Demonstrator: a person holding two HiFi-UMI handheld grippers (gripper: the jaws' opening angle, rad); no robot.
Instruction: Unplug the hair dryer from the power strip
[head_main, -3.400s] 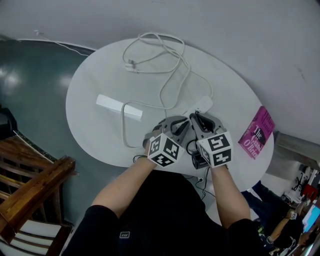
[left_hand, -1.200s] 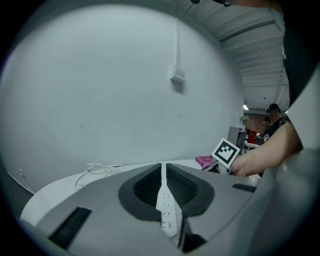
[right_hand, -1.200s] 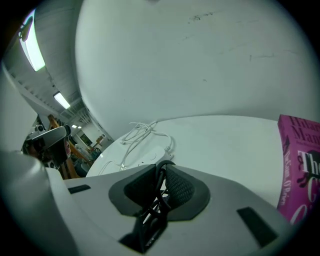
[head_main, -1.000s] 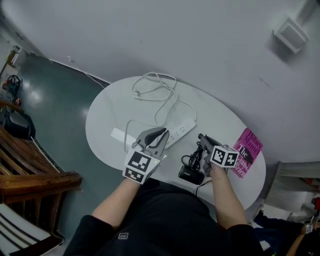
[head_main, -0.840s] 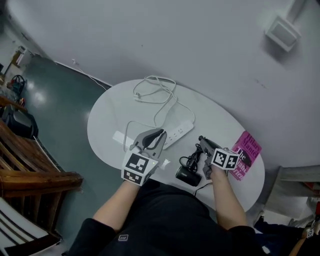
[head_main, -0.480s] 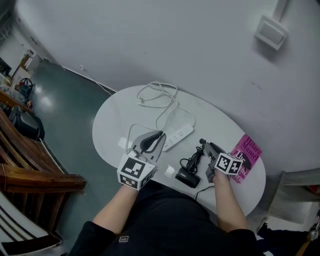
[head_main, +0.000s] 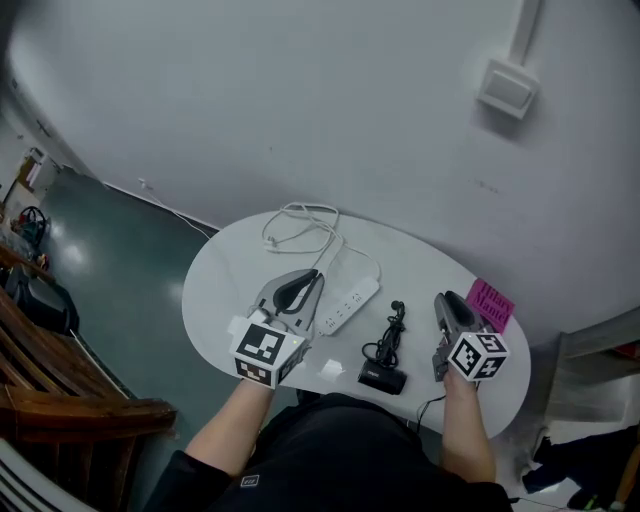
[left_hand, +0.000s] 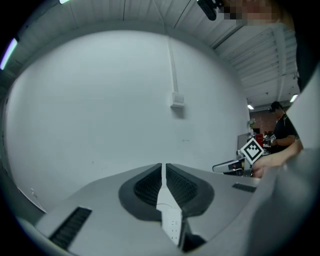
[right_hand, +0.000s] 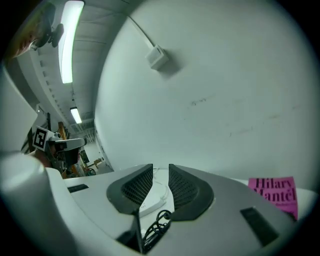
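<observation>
- Hair dryer (head_main: 382, 377) lies near the front edge of the table (head_main: 225, 290). Its cord (head_main: 393, 330) is bunched and seemingly clear of the power strip (head_main: 347, 304) beside it, so the unplugging looks done.
- Left gripper (head_main: 312, 279) hangs above, clenched on nothing.
- Right gripper (head_main: 444, 299) is spread and empty, no grip being needed.

A grey wall (head_main: 300, 100) bearing a small box (head_main: 505, 88) rises above a teal floor (head_main: 110, 260).
</observation>
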